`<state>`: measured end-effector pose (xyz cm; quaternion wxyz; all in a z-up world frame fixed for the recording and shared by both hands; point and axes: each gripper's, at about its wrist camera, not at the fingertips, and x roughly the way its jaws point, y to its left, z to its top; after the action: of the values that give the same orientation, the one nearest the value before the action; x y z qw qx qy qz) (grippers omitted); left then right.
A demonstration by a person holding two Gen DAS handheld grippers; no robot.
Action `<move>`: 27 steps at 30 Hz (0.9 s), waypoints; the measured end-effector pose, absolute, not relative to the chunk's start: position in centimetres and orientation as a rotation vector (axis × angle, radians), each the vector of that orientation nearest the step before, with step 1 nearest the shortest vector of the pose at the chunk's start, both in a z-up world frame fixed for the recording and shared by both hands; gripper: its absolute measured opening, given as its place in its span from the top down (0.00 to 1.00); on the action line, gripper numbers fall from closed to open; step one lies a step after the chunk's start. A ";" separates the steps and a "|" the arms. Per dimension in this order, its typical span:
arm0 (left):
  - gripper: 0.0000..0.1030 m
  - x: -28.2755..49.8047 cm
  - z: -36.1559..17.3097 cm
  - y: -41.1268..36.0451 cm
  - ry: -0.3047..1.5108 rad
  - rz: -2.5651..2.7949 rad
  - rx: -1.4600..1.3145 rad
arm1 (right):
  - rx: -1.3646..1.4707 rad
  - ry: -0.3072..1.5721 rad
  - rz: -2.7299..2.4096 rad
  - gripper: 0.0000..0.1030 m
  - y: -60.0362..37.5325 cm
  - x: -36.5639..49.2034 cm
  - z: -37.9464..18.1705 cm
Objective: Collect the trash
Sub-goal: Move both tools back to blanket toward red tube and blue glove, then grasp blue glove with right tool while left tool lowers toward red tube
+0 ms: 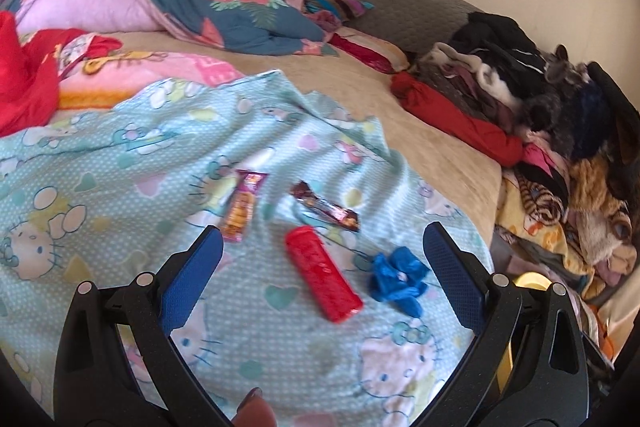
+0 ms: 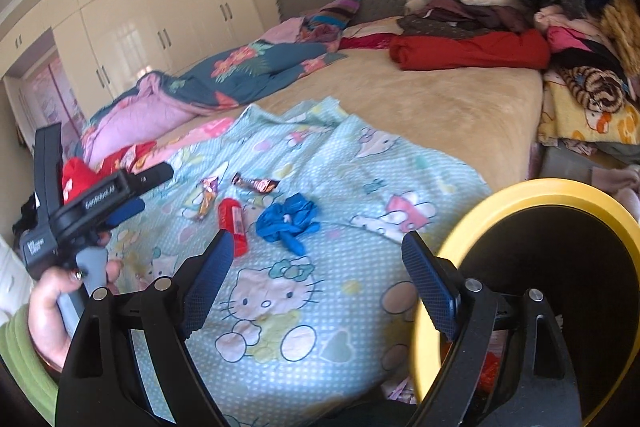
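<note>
progress: none collected | left: four trash pieces (image 1: pixel 322 281) on bed blanket (image 1: pixel 120 163) | bin (image 2: pixel 532 191) near right | left gripper (image 1: pixel 322 237) apart, empty | right gripper (image 2: pixel 318 247) apart, empty

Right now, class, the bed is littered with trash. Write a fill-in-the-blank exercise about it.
1. The crumpled glove is ____ in colour.
2. The bin's rim is ____.
3. The trash lies on a blanket printed with cartoon ____.
4. Between the left gripper fingers is ____.

Missing words: blue; yellow; cats; nothing
</note>
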<state>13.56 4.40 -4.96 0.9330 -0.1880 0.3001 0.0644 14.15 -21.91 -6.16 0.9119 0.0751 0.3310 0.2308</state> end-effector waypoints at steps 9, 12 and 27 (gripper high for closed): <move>0.11 13.9 -6.4 7.2 0.653 0.167 -0.437 | 0.115 0.719 0.511 0.19 -18.8 15.5 -7.0; 0.11 14.1 -6.9 7.7 0.666 0.164 -0.452 | 0.106 0.739 0.520 0.19 -17.8 16.4 -7.4; 0.46 17.7 -10.7 6.8 0.809 0.030 -0.575 | 0.051 0.940 0.515 0.54 -12.5 22.4 -13.2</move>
<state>17.73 6.76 -10.72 0.8792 -0.2756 0.3883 0.0143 22.39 -12.55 -13.18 0.8594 0.0245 0.4480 0.2452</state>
